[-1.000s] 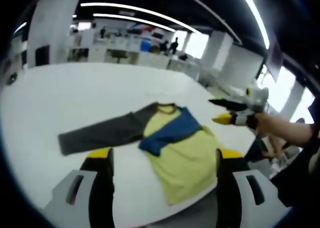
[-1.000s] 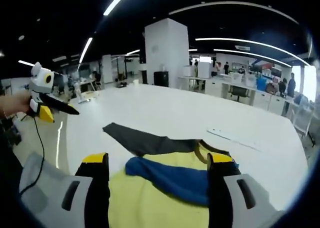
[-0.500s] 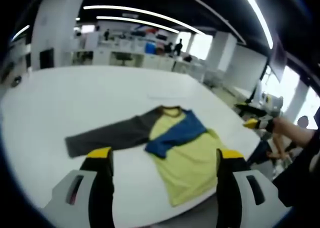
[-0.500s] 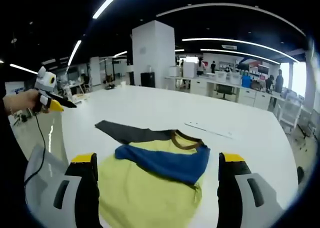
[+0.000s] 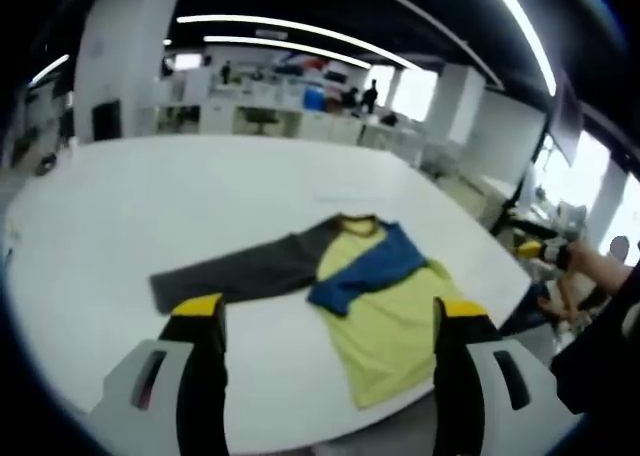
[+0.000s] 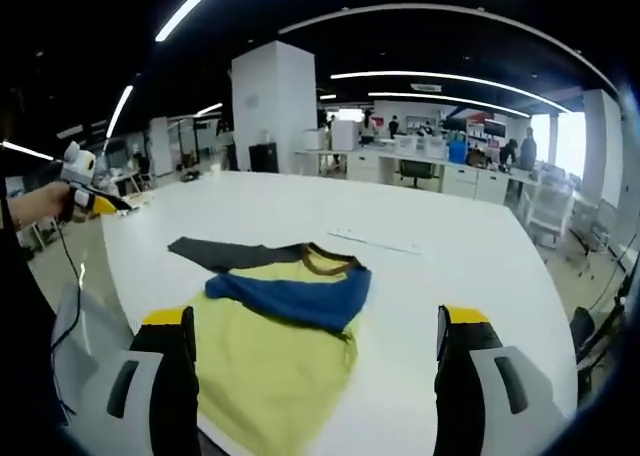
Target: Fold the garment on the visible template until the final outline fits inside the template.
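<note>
A big open office with strip lights surrounds the white table (image 5: 120,236), where the garment (image 5: 340,286) lies near the edge — yellow body, blue sleeve folded across the chest, dark sleeve stretched flat. The left gripper (image 5: 322,321) and right gripper (image 6: 316,328) hang above it, jaws spread wide, empty.

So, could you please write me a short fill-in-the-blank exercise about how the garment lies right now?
1. The shirt has a yellow body lying on a ____ table.
2. The sleeve folded across its chest is ____.
3. The grey sleeve lies stretched out, not yet ____.
4. Both grippers' jaws stand ____, holding nothing.

Missing words: white; blue; folded; open
</note>
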`<action>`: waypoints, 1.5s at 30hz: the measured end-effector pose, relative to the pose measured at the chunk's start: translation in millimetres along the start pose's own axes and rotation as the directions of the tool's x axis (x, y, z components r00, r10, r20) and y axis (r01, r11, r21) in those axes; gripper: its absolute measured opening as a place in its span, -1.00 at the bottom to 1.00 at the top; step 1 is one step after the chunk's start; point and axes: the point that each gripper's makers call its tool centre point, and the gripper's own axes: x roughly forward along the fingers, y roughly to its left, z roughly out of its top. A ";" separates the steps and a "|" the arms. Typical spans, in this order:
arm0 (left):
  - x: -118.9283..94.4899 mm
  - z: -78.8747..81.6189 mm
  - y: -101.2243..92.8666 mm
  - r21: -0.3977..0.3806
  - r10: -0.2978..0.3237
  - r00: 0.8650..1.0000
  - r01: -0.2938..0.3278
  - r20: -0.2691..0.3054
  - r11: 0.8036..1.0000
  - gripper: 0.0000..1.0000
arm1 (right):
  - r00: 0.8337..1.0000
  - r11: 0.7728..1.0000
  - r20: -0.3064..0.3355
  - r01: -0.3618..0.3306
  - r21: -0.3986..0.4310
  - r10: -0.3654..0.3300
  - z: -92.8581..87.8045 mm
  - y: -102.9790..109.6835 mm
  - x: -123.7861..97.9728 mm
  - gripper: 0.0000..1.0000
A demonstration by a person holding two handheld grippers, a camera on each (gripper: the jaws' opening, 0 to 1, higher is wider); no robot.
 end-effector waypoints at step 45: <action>7.5 -20.1 15.6 -0.069 0.028 0.999 -0.030 -0.025 0.997 0.61 | 0.962 0.962 -0.159 -0.244 -0.123 0.223 -10.9 68.5 108.0 0.39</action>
